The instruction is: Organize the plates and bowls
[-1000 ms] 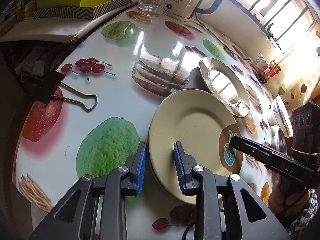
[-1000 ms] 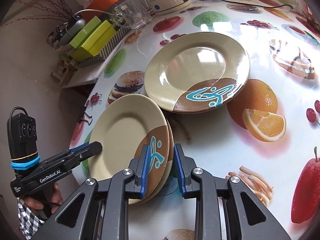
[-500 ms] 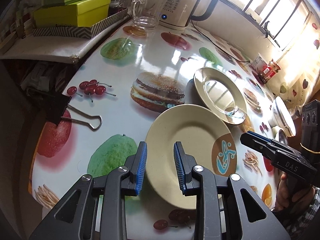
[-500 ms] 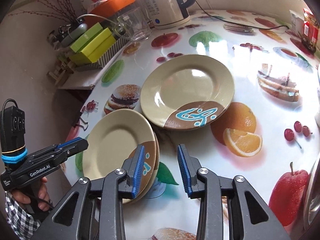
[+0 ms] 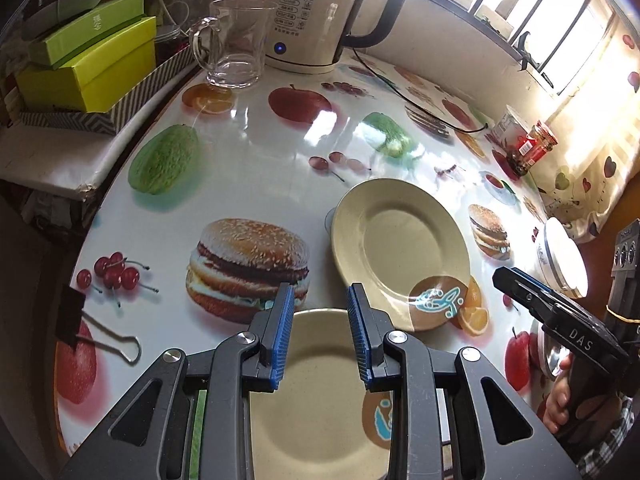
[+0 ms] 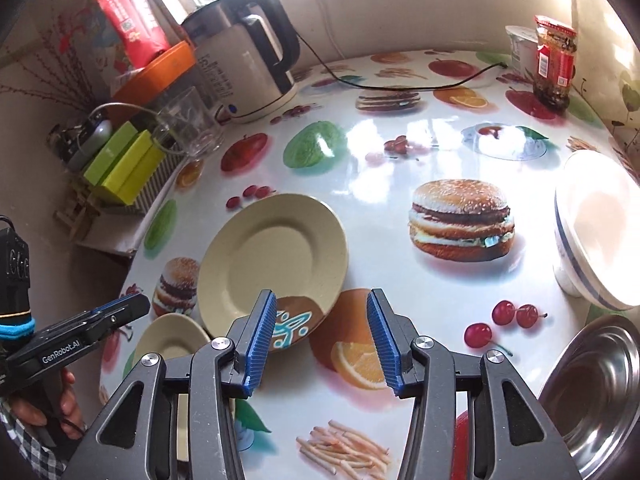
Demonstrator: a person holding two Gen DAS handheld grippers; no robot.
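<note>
Beige plates with a brown patch and blue motif lie on the fruit-print table. A stack of them [image 5: 320,392] lies under my left gripper [image 5: 320,336], which is open and empty above its far rim. A single plate [image 5: 400,248] lies farther right; it also shows in the right wrist view [image 6: 276,264]. My right gripper [image 6: 322,344] is open and empty, just above that plate's near edge. The stack shows at lower left there [image 6: 172,340]. A white bowl with a blue stripe [image 6: 596,232] and a steel bowl [image 6: 600,396] stand at the right.
An electric kettle [image 5: 316,12], a glass mug [image 5: 236,48] and green boxes [image 5: 92,64] stand at the table's back. A jar [image 6: 554,64] and a cord [image 6: 420,84] are at the far side. A binder clip [image 5: 96,332] lies at the left edge.
Both grippers have pulled back and up from the plate stack. The right gripper let go of the stack's rim and opened wide. The left gripper stays open.
</note>
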